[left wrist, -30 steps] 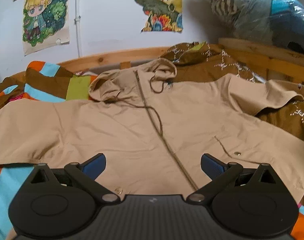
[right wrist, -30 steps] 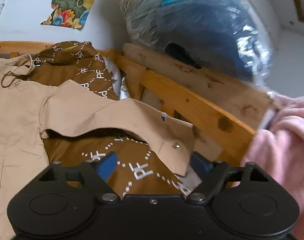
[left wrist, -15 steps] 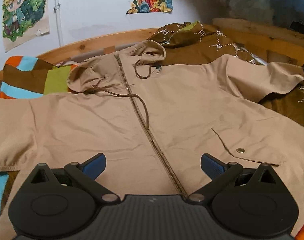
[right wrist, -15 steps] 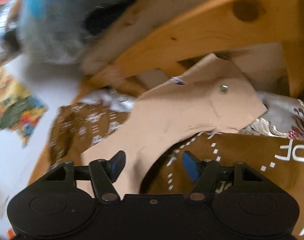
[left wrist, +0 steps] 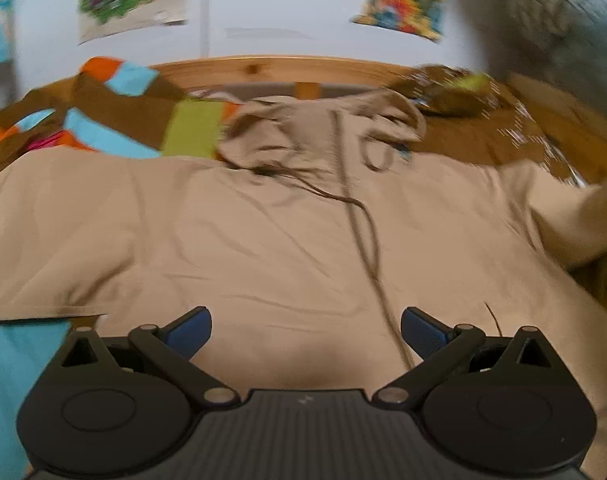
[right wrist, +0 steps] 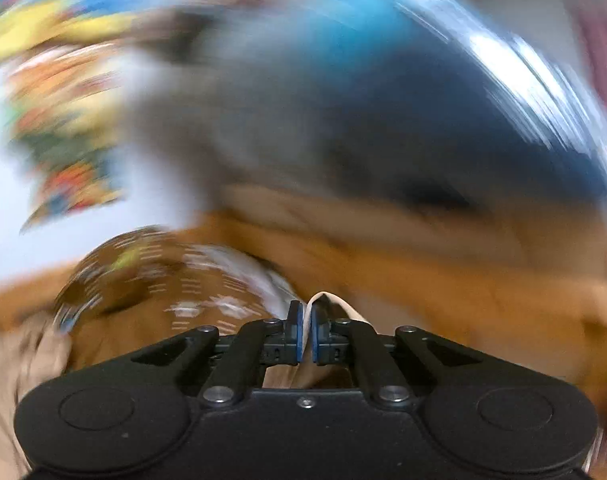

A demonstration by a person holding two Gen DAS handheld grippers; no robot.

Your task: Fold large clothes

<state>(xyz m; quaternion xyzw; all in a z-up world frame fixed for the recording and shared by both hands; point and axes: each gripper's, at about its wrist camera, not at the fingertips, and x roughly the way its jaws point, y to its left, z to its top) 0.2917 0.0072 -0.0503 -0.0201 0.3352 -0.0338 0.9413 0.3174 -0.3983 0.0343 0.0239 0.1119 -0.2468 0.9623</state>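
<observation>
Now the tan jacket [left wrist: 263, 240] lies zipped and face up across the bed, hood toward the wooden bed frame [left wrist: 263, 66], with its right sleeve [left wrist: 575, 216] lifted off the brown patterned bedding [left wrist: 483, 136] instead of draping flat over it as it did 1 second ago. That sleeve's cuff [right wrist: 323, 304] sits pinched in my right gripper [right wrist: 306, 332], which half a second ago was still spread wide just short of the fabric; its 2 blue pads have since closed on the cloth, and a fold of tan pokes up between them. I read this as the grab being done and the first fold beginning: the sleeve should now come inward across the jacket's chest. My right view is heavily smeared, so that gripper is swinging fast and tilted up toward the plastic-wrapped bundle [right wrist: 383, 100] above the frame; I cannot tell how much sleeve trails below it. My left gripper [left wrist: 305, 334] holds nothing, its fingers parted wide, hovering low over the jacket's lower front beside the zipper [left wrist: 367, 248]. It has panned left since the last frame, so the striped blanket [left wrist: 115, 116] fills more of the left side. Posters [left wrist: 399, 4] on the wall are blurred.
</observation>
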